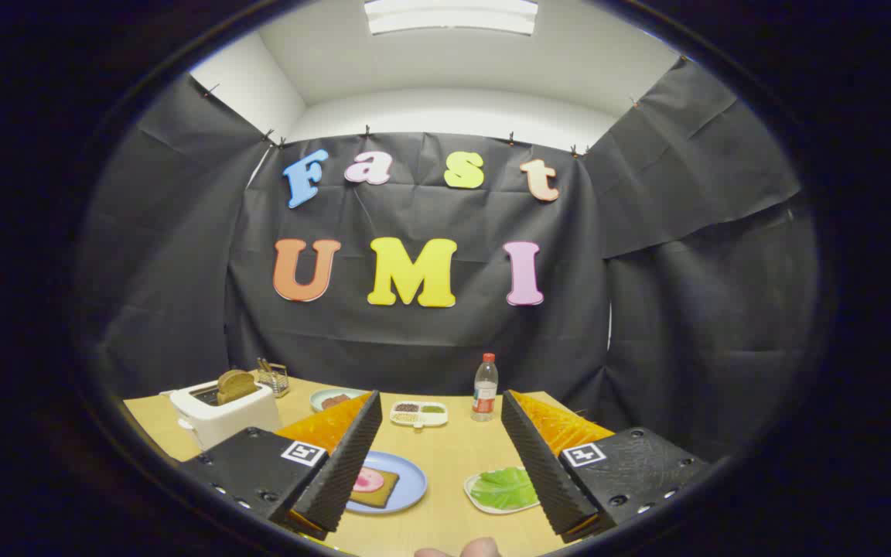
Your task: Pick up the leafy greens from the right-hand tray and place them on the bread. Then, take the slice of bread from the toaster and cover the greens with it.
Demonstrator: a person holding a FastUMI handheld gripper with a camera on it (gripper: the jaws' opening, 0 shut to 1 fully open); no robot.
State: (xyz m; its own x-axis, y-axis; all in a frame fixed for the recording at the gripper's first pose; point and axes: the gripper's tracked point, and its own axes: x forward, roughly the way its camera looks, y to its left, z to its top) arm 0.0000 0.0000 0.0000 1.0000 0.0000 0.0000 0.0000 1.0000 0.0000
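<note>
Greens (pixel 504 488) lay in a tray (pixel 479 501) just inside the right finger, apart from it. Gripper (pixel 445 487) stood wide open, holding nothing, with the plate's (pixel 407 483) bread (pixel 377 487) by the left finger.

Your desk (pixel 445 452) looks like pale wood or a wood-look laminate, smooth and matt. Your fingers (pixel 345 464) stand wide apart and hold nothing, and their inner faces are ribbed, rough and dull like rubber. At far left the toaster (pixel 221 414) has a smooth, faintly glossy plastic shell, with a crusty slice of bread (pixel 235 384) standing in it. The near plate (pixel 403 483) is smooth and satin. On the right-hand tray (pixel 480 501) the leafy greens (pixel 503 487) have a waxy plastic sheen. The far bottle (pixel 485 389) is clear, shiny plastic. The small rack (pixel 275 377) beside the toaster seems thin metal wire.
</note>
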